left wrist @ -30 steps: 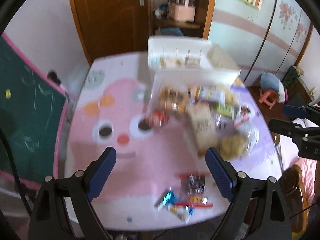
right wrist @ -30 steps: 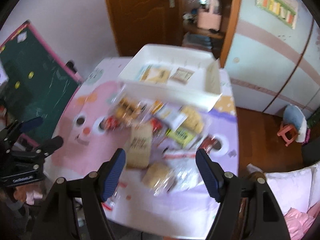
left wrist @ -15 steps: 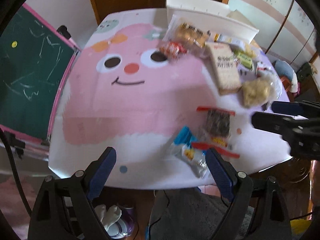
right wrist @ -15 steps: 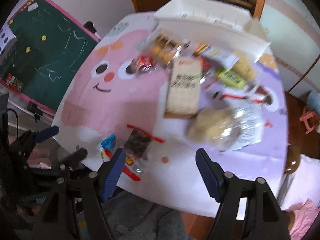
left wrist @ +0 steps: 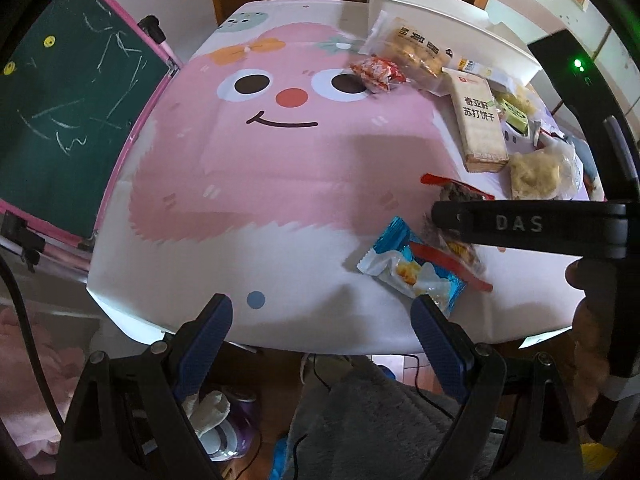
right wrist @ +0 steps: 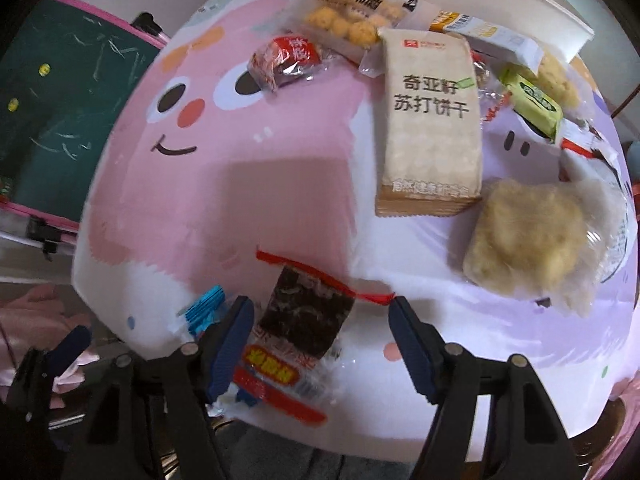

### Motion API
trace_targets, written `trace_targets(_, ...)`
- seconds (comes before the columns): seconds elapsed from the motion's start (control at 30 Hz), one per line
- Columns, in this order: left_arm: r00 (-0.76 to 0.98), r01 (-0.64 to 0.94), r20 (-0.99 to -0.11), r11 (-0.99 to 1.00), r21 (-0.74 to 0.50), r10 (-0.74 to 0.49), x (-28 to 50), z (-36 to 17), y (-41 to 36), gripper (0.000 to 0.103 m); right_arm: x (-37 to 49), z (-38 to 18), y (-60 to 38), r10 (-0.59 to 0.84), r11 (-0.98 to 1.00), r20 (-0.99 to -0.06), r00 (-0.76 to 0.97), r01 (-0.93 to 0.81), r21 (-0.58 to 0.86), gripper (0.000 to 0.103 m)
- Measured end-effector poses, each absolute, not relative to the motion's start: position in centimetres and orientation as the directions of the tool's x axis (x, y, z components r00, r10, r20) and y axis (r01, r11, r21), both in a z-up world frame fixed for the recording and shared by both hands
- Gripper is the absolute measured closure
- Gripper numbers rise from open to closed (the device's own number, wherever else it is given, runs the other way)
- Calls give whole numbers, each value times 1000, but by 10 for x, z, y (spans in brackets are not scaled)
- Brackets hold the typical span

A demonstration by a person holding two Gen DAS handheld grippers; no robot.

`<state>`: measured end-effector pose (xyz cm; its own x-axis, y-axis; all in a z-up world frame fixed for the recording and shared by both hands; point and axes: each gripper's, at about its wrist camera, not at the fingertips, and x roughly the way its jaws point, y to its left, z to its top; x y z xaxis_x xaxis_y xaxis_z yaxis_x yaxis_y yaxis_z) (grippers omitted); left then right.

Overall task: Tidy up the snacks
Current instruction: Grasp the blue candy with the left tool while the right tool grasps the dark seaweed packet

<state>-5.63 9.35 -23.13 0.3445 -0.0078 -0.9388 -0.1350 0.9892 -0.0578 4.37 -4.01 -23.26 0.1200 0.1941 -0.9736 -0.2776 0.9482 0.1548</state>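
Observation:
Snack packets lie on a table with a pink cartoon-face cloth (left wrist: pixel 256 168). My right gripper (right wrist: pixel 320 332) is open, low over a dark seaweed packet with red edges (right wrist: pixel 308 316), which lies between its fingers near the table's front edge. A blue and white packet (left wrist: pixel 412 268) lies beside it. My left gripper (left wrist: pixel 324 332) is open and empty at the front edge, left of that blue packet. The right gripper's body (left wrist: pixel 520 224) crosses the left wrist view. A beige cracker box (right wrist: pixel 430 120) lies further back.
A white bin (left wrist: pixel 420 4) stands at the table's far edge. In front of it lie a bag of round yellow cakes (right wrist: pixel 348 12), a red packet (right wrist: pixel 288 60), a green bar (right wrist: pixel 532 100) and a clear-wrapped pale block (right wrist: pixel 524 240). A green chalkboard (left wrist: pixel 60 112) stands left.
Both grippers have dropped and pulled back to the table's front edge. The right gripper has come down over the seaweed packet. The snacks have not moved.

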Motion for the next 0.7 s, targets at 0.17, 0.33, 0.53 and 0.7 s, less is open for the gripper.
trace_targets(0.17,333,-133,-941,986,-101,-52,-50,-234,89,13,48,-227,-27,153,937,-975,159,-337,92,56)
trace_targets(0.33,295,-113,-946,979,-172,-132,-39,-239,75,13,60,-224,-34,146,934,-972,185,-350,74,62)
trace_targets(0.53,216,-145,-955,961,-236,-202,-17,-255,53,13,76,-225,-49,157,940,-972,177,-329,92,62)
trace_targets(0.7,178,-215,-965,950,-228,-191,-2,-267,46,19,85,-224,-61,169,941,-970,172,-321,107,62)
